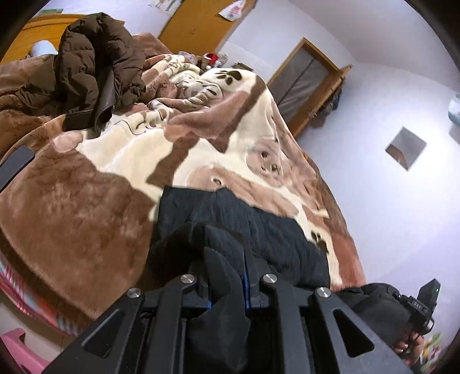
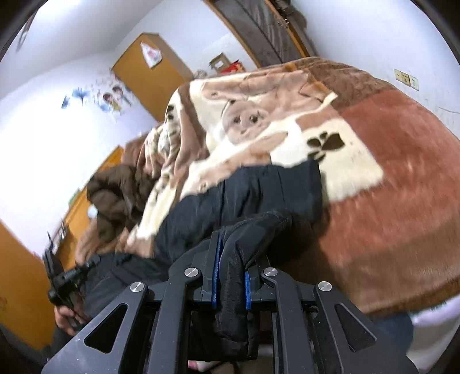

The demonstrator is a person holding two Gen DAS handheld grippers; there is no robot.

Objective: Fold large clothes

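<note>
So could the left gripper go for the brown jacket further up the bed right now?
Probably not yet. The left gripper is shut on the black garment, as is the right gripper. The brown jacket lies unobstructed up the blanket, but the left would have to let go first.

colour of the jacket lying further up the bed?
Dark brown, puffy; the jacket shows best in the left wrist view.

Little is reading clearly. Small pale characters are showing on the black device [image 1: 417, 305] at the lower right edge of the left wrist view, possibly "0A5", too small to confirm. Red print is showing on the white plastic bag [image 1: 234, 11] hanging on the wooden cabinet, blurred past reading.
</note>
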